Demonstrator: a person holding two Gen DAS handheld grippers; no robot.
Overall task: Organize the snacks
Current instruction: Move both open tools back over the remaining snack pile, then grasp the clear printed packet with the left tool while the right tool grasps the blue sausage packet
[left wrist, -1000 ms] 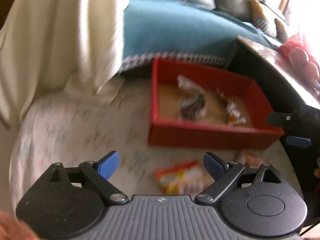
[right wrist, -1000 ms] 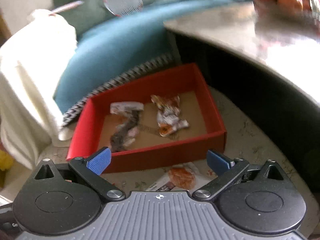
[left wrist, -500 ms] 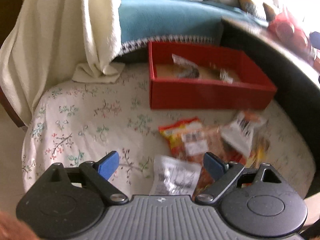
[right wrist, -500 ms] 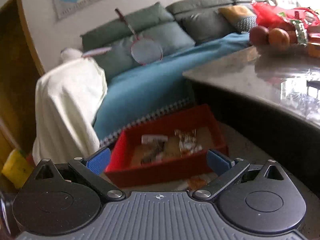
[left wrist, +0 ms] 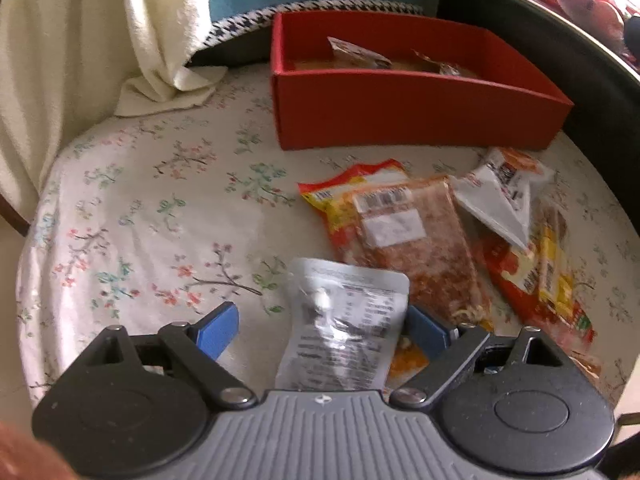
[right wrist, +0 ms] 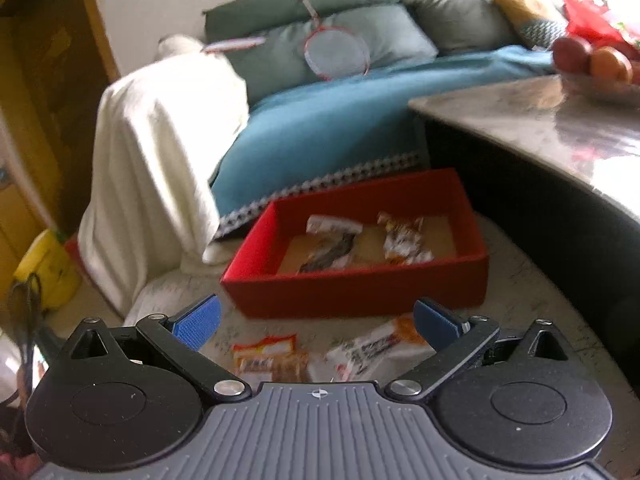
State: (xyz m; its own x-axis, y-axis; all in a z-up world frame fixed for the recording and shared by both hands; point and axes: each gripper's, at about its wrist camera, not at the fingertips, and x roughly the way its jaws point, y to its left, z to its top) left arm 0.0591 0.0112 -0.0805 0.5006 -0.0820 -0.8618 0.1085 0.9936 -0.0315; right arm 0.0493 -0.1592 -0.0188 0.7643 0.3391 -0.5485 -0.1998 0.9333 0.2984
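The left claw [left wrist: 322, 326] has dropped low toward the silver packet [left wrist: 344, 328], now between its spread fingers. The right claw [right wrist: 316, 320] has lifted back; the red box [right wrist: 360, 280] sits at 12 o'clock.

Silver pouch [left wrist: 344, 328] print blurred, unreadable; its lower edge hidden behind the left gripper [left wrist: 322, 330] body.

A red box [left wrist: 400, 116] sat open on the floral cloth, holding two wrapped snacks [right wrist: 368, 240]. In front of it lay a loose cluster of packets: a silver pouch [left wrist: 344, 328], a clear meat-coloured pack [left wrist: 416, 248], and a white wrapper [left wrist: 500, 196].
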